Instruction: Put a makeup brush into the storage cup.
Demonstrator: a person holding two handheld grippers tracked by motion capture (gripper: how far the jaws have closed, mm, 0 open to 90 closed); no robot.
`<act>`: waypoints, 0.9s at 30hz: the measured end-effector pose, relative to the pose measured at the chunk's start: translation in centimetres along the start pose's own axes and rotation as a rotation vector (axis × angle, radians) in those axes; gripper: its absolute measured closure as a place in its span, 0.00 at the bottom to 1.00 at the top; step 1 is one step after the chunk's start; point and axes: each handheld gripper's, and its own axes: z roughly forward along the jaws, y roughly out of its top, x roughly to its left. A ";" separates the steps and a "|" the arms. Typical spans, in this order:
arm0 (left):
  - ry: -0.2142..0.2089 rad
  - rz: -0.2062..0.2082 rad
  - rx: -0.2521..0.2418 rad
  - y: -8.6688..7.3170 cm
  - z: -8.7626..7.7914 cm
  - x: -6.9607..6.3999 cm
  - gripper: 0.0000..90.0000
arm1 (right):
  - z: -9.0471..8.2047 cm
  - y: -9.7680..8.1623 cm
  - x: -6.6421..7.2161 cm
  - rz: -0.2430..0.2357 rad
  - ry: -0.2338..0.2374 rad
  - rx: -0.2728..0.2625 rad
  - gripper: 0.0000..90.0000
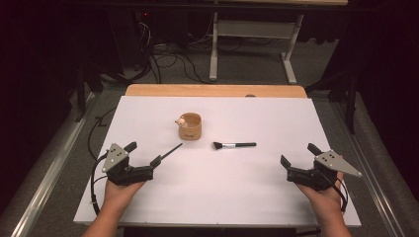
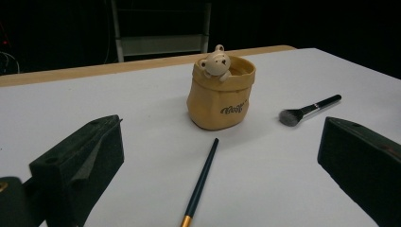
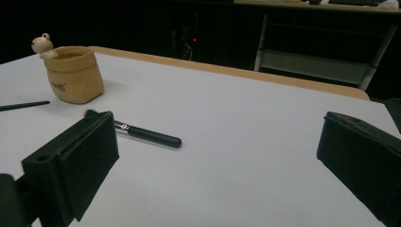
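Approaching with both grippers, left gripper [image 1: 144, 159] and right gripper [image 1: 298, 160], fully open and empty; next, grasp the thin dark brush [image 2: 202, 177] lying near the tan bear-trimmed pot [image 1: 189, 126].

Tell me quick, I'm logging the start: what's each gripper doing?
Left gripper: open, holding nothing, thin brush lying ahead of it.
Right gripper: open, holding nothing.
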 end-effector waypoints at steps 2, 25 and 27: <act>0.000 0.001 0.000 0.0 0.0 0.0 0.02 | 0.1 0.0 0.1 -0.013 0.001 -0.002 0.01; -0.024 -0.019 -0.007 0.3 -0.2 0.1 0.02 | -0.2 0.0 0.9 -0.021 0.027 -0.011 0.02; -0.030 -0.028 -0.017 0.4 -0.4 0.1 0.02 | -0.2 0.0 0.9 -0.017 0.029 -0.010 0.02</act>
